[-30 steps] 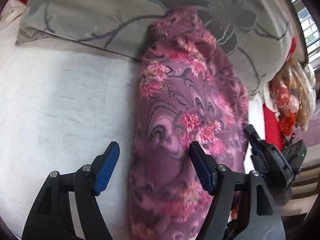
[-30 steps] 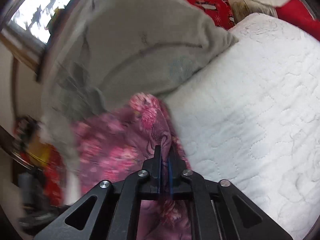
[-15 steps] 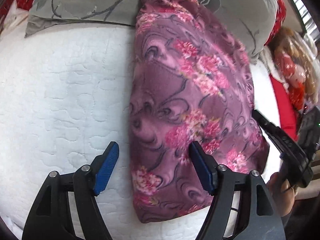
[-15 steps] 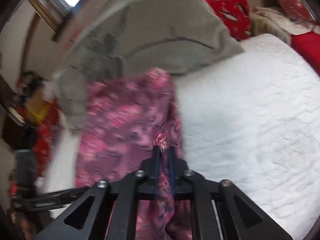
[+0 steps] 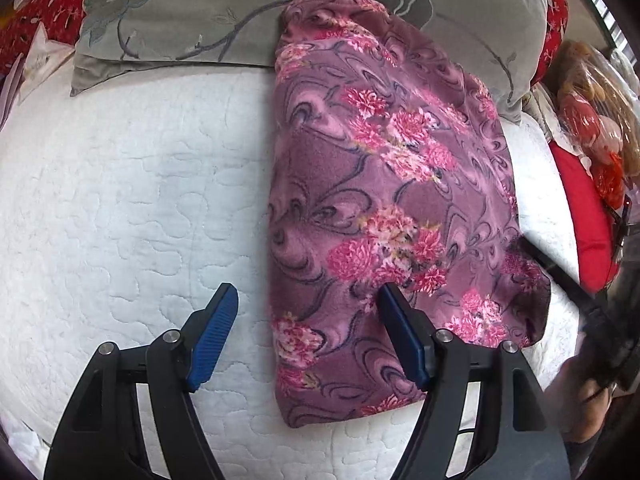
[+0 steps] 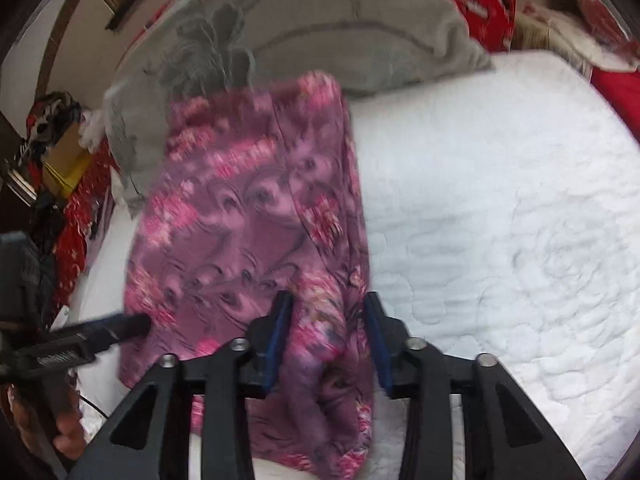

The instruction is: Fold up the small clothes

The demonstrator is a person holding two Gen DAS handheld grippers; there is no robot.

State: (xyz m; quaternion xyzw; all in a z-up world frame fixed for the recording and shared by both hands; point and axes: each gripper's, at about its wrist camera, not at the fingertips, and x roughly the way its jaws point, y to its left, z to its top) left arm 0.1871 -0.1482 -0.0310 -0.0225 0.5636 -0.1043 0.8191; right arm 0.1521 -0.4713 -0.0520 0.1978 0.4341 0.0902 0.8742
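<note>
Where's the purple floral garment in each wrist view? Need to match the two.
Left wrist: purple floral garment fills centre to right, running from the grey pillow down past the near right fingertip.
Right wrist: garment sits left of centre, its near edge between the open right gripper fingers.
Shared landmark: the grey pillow at the garment's far end, on the white quilt.

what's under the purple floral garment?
The purple floral garment lies on the white quilted mattress cover; its far end overlaps the grey floral pillow. Anything beneath the fabric is hidden.
</note>
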